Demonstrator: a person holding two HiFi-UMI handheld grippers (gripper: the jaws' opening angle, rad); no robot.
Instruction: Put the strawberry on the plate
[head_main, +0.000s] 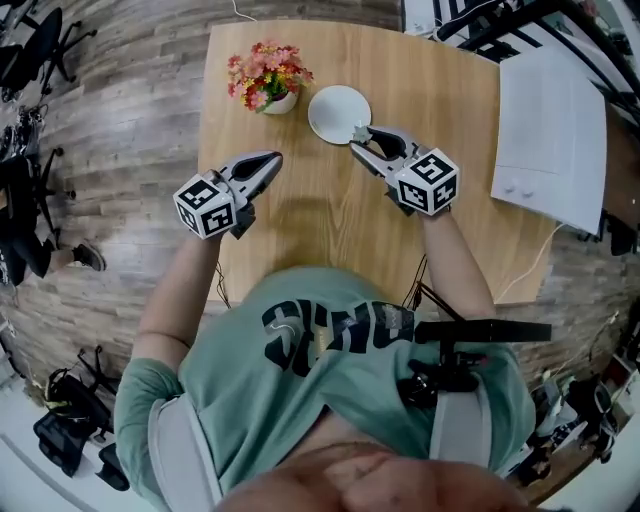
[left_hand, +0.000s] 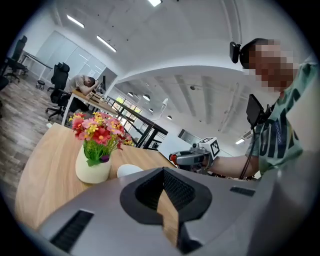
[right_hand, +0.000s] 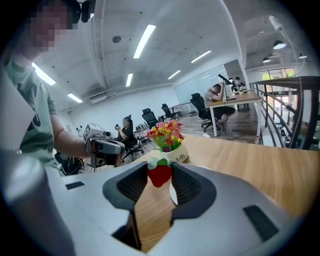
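A red strawberry (right_hand: 160, 173) with a green top is pinched between the jaws of my right gripper (right_hand: 160, 175), which is shut on it. In the head view that gripper (head_main: 359, 138) hangs at the near right edge of the white plate (head_main: 333, 108), which is empty. The plate (right_hand: 172, 194) shows as a white sliver just below and beyond the strawberry. My left gripper (head_main: 270, 162) hovers over the table's left side, near the flower vase (head_main: 270, 80), with its jaw tips together and nothing in them. The left gripper view shows the plate (left_hand: 129, 170) beside the vase (left_hand: 94, 165).
The wooden table (head_main: 300, 220) bears a white vase of red and pink flowers next to the plate. A white cabinet top (head_main: 555, 130) stands off the table's right edge. Office chairs and desks stand farther off.
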